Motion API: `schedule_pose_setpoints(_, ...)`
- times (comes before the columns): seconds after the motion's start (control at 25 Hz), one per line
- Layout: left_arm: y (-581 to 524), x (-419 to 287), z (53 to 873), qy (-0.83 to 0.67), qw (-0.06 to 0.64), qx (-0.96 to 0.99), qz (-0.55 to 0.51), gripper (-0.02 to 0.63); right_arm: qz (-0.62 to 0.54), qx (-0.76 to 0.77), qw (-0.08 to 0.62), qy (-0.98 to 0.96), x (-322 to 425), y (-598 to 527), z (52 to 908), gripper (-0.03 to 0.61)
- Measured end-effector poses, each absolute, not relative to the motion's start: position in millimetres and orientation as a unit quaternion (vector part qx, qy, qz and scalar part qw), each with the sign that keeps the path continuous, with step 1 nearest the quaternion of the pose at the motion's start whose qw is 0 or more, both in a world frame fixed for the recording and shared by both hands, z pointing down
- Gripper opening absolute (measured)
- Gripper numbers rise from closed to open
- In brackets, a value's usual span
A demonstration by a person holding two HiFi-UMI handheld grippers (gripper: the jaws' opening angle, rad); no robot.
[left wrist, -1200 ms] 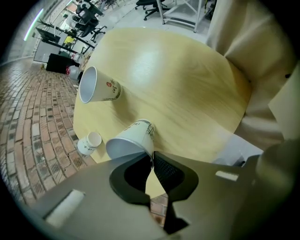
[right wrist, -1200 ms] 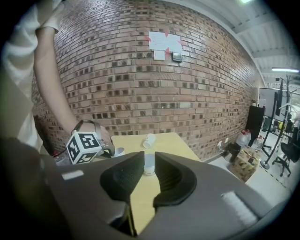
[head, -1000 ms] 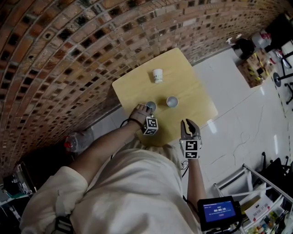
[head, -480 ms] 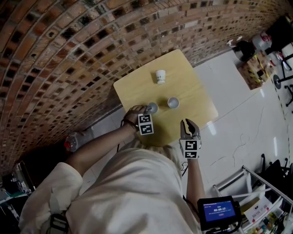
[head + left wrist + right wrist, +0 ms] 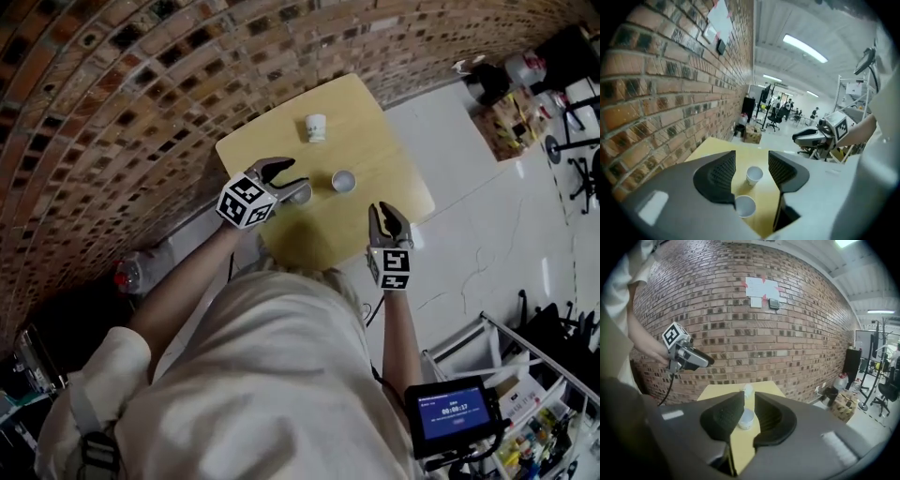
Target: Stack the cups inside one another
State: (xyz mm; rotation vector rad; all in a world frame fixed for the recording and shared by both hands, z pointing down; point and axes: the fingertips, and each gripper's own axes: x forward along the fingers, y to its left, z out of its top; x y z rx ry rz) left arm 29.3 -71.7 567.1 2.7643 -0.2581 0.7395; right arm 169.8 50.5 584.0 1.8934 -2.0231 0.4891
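Stacking: not begun. Left gripper [image 5: 289, 174] aloft, jaws just opened wide (eased back slightly), empty. Nearest cup [image 5: 745, 206] lies beneath it, second cup [image 5: 754, 175] just beyond. Right gripper [image 5: 385, 214] narrow, empty. Next, probably: descend, pinch nearest cup, nest it.

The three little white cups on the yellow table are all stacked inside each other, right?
Not stacked. The three small white round cups stand apart on the yellow wooden table: the far cup, the middle cup and the near-left cup. None sits inside another. The head view shows this.
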Motion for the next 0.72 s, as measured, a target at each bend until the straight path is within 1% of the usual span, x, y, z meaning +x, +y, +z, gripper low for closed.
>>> schedule_pose_setpoints(0.08,-85.0,27.3,545.3,-0.102,0.118,0.965,0.212,0.235,0.165,0.672,0.151,-0.706,176.9,41.9,566.0,0.074)
schedule_pose_setpoints(0.16,-92.5,21.5,538.9,-0.116,0.128,0.966,0.195,0.234,0.163,0.680,0.141,-0.701,182.2,40.1,552.5,0.074)
schedule_pose_setpoints(0.28,-98.6,12.2,545.6,-0.134,0.152,0.962,0.184,0.229,0.165,0.692,0.131,-0.690,191.6,40.4,541.9,0.074)
schedule_pose_setpoints(0.4,-109.5,4.4,542.8,-0.157,0.135,0.963,0.173,0.192,0.173,0.703,0.117,-0.680,200.5,35.8,533.0,0.074)
schedule_pose_setpoints(0.52,-117.5,0.7,537.7,-0.168,0.127,0.964,0.164,0.190,0.183,0.713,0.100,-0.669,206.8,36.6,528.4,0.074)
schedule_pose_setpoints(0.72,-127.3,-7.9,548.2,-0.183,0.116,0.961,0.173,0.193,0.201,0.725,0.097,-0.651,211.2,43.4,535.7,0.074)
